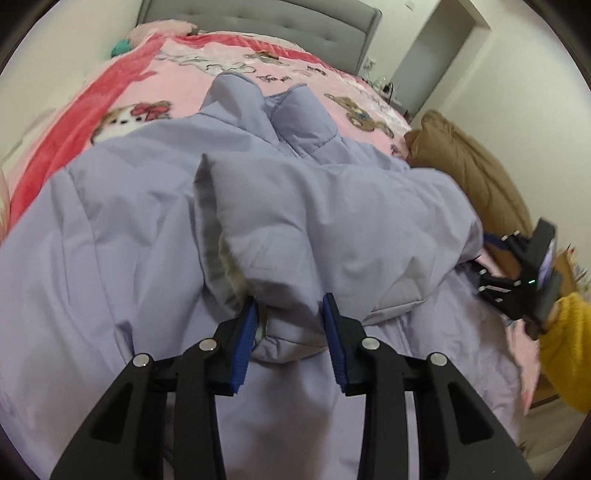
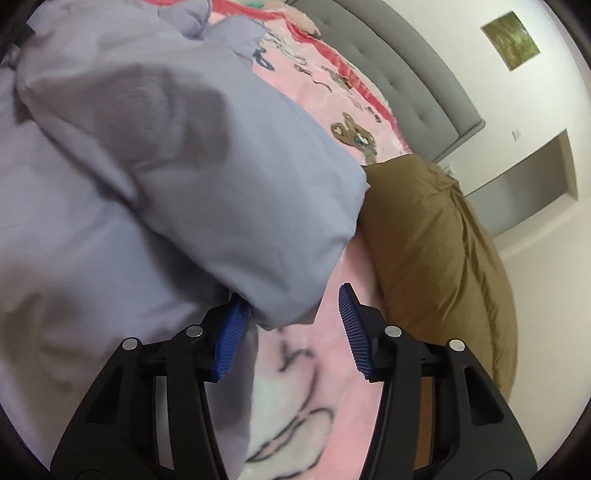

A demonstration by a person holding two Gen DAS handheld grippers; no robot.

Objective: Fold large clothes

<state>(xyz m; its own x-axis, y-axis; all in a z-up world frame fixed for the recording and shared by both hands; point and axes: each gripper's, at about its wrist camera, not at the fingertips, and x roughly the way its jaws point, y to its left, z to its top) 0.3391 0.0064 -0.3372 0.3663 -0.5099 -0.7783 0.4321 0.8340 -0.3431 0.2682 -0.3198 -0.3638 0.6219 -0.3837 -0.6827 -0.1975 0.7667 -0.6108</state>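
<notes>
A large lavender padded jacket [image 1: 147, 206] lies spread on a bed with a pink cartoon blanket [image 1: 147, 77]. One sleeve [image 1: 317, 221] is folded across the body. My left gripper [image 1: 290, 321] stands open, with the sleeve's cuff between its blue pads, which do not pinch it. My right gripper [image 2: 293, 317] is open at the jacket's right edge, where the folded sleeve's bend [image 2: 207, 177] bulges over its left pad. It also shows in the left wrist view [image 1: 517, 273], held by a hand in a yellow sleeve.
A brown pillow [image 2: 436, 251] lies at the bed's right edge, close to the jacket. A grey padded headboard [image 1: 258, 22] stands at the far end. White walls and a doorway [image 1: 436, 55] lie beyond. A pink plush toy [image 1: 162, 29] is near the headboard.
</notes>
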